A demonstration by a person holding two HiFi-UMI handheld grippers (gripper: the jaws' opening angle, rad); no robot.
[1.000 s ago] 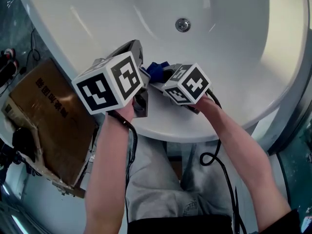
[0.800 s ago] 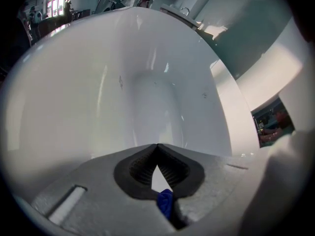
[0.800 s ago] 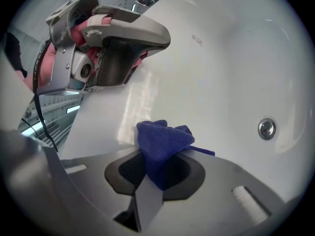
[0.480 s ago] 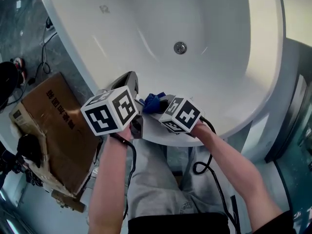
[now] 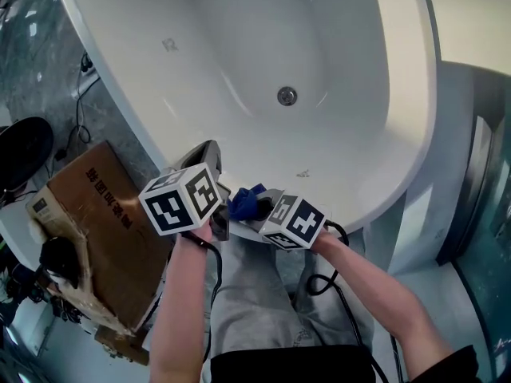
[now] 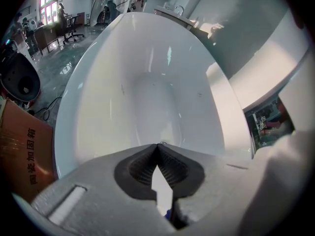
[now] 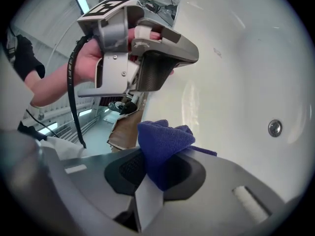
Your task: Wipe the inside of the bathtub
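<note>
Head view looks down on a grey marbled floor (image 5: 36,62) carrying a white oval bathtub (image 5: 239,38); a round metal drain (image 5: 287,96) sits in its bottom; over the near rim the right tongs (image 7: 156,161) are clamped on a bunched blue cloth (image 7: 162,141); the left tongs (image 6: 157,146), just beside, have their tips pressed together on nothing; a brown cardboard box (image 5: 96,222) lies on the floor left of the tub.
</note>
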